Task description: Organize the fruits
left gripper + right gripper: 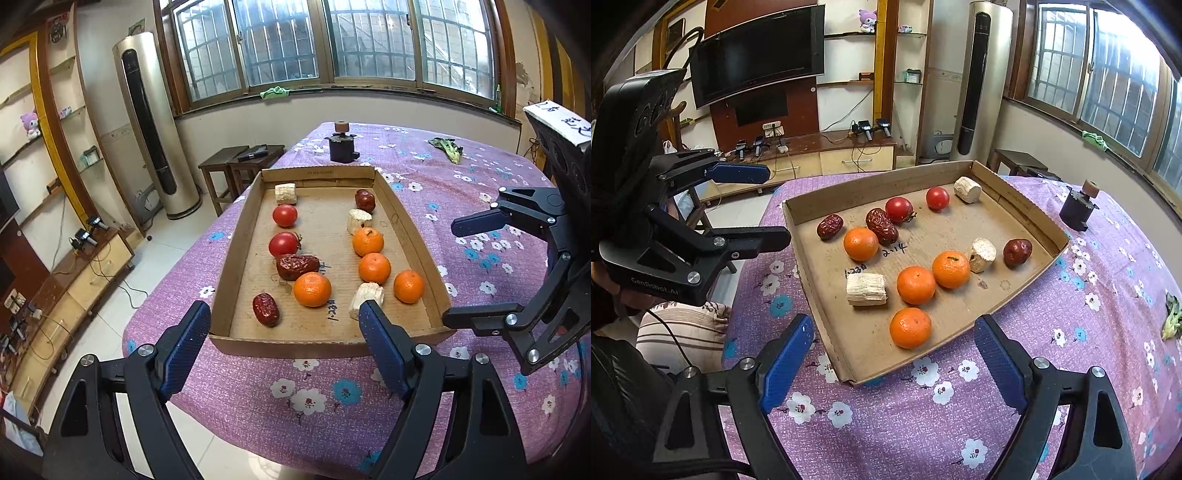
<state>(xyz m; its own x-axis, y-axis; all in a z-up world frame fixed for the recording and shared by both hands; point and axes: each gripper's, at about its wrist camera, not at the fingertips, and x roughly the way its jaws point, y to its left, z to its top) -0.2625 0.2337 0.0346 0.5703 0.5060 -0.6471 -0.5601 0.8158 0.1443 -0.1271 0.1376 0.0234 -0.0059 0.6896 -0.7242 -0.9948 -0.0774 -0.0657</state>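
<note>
Fruits: four oranges [910,328], two tomatoes [899,209], dates in cardboard tray [827,332] (on worktop [923,424]).
Claws: I see left claw [284,328] and right claw [894,354] both spread, empty.

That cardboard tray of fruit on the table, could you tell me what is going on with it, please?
A person holds a gripper in each hand over the purple flowered tablecloth. The left gripper and right gripper are both open and empty, poised at the cardboard tray. Inside it lie four oranges, two tomatoes, three red dates and three pale corn-cob pieces, mixed together. Nothing is picked up yet.
</note>
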